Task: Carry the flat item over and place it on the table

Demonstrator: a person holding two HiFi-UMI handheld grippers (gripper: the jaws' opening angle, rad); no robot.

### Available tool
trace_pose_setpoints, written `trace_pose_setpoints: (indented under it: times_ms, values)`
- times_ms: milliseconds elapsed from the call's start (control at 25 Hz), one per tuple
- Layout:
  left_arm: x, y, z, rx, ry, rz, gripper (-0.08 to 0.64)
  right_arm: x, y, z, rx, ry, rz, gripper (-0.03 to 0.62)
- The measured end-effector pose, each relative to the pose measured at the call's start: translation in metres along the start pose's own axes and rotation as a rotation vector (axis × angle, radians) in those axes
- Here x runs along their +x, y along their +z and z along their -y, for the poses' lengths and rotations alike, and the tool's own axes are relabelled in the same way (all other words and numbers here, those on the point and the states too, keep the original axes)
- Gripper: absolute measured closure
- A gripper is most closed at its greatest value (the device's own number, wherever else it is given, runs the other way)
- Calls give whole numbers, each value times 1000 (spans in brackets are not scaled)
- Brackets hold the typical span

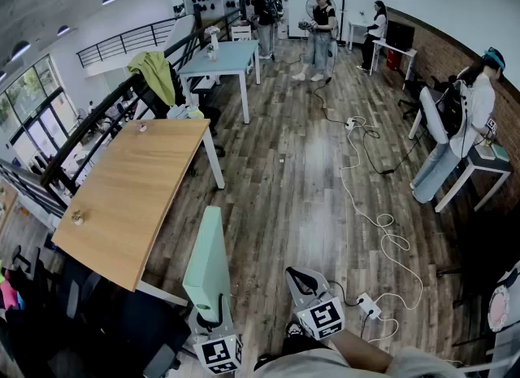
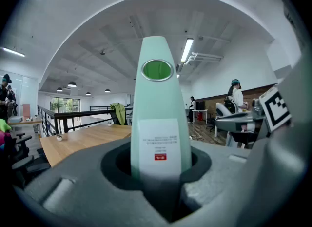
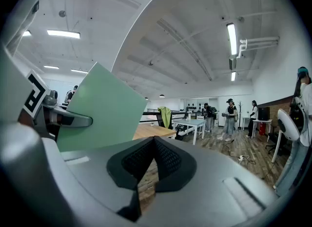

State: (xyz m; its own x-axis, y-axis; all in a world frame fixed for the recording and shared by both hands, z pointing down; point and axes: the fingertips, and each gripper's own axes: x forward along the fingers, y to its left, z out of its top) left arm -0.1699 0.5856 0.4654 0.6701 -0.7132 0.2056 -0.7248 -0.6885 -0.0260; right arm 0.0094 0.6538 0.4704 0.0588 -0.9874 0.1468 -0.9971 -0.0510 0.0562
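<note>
Wood-plank flooring fills the room, with desks scattered beyond. Low in the head view, the left gripper [image 1: 213, 318] is clamped on the near end of the pale green flat item [image 1: 205, 258]. The item stands on edge with its long axis running up the frame. Beside it, the right gripper [image 1: 309, 285] is closed tight on nothing. The wooden table [image 1: 122, 197] lies to the upper left, nearer the left side.
</note>
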Motion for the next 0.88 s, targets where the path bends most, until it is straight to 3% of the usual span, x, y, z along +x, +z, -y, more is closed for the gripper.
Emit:
trace_pose_setpoints:
  times_ms: [440, 880]
  values:
    - [10, 5, 16, -3, -17, 13, 416, -12, -7, 19, 11, -21, -12, 583]
    - [32, 12, 20, -27, -18, 36, 414, 6, -17, 40, 46, 24, 10, 581]
